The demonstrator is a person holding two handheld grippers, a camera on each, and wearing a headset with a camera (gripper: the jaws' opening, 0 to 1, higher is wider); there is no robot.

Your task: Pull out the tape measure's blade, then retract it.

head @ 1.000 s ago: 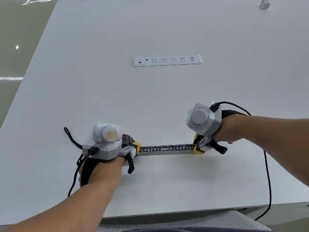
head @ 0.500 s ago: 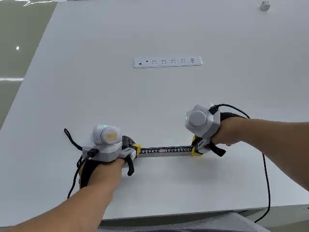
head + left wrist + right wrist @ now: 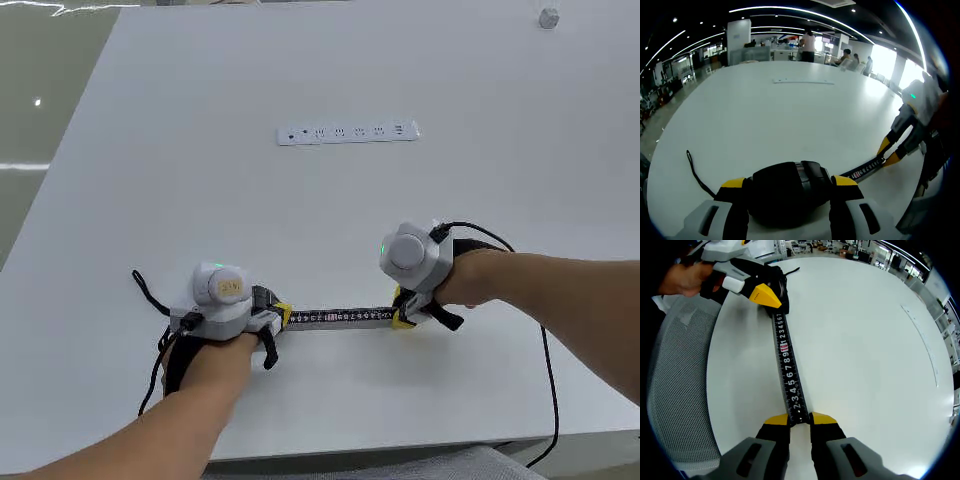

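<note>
tape case (image 3: 790,192) left, blade (image 3: 789,375) running right, power strip (image 3: 347,130) behind

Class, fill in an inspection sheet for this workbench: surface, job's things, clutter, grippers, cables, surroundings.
Surface: white table.
Job's things: tape measure case, black; blade drawn out over the table.
Clutter: white power strip mid-table; small grey object far corner.
Grippers: left gripper shut on the case; right gripper shut on the blade's tip.
Cables: black cable over the near edge; black cord beside left gripper.
Surroundings: grey mesh chair; people far off.

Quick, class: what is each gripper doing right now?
Left gripper: shut on the tape measure case.
Right gripper: shut on the blade, at its end.
</note>
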